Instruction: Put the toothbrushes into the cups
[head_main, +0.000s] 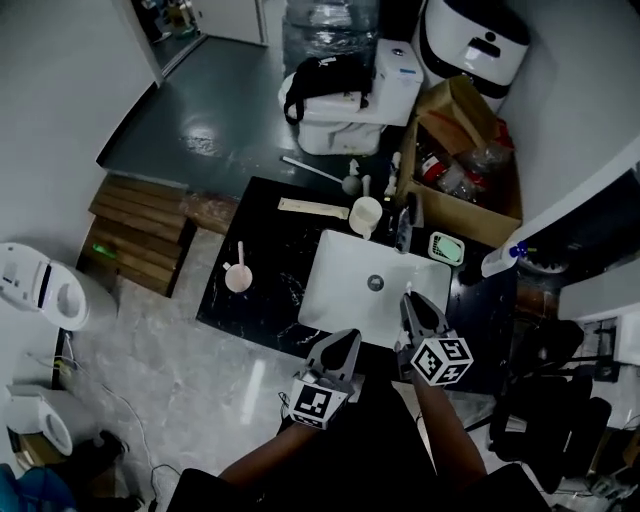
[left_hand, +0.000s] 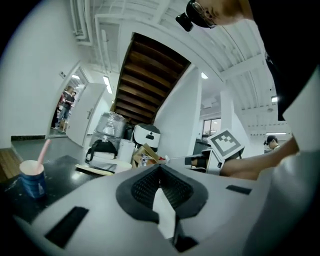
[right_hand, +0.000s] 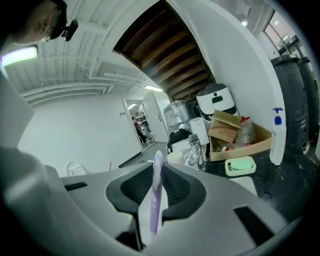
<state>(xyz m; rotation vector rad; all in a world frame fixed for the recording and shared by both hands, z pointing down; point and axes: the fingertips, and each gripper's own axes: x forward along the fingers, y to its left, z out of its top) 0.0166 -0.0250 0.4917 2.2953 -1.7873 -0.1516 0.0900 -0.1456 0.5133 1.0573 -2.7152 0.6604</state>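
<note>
The right claw (right_hand: 158, 169) is clamped on a purple toothbrush (right_hand: 155, 200). The pads grip it edge-on with one end projecting past the tips, which suits lowering it end-first into a cup. The left claw (left_hand: 160, 172) has its jaws together with nothing between them. In the head view both claws hover over the near edge of the white sink (head_main: 340, 300), at lower centre of the frame. A white cup (head_main: 366, 213), apparently empty, stands behind the sink at centre frame. At left centre, a second cup (head_main: 238, 278) on the black bench (head_main: 270, 230) already holds a pink toothbrush (head_main: 240, 255).
</note>
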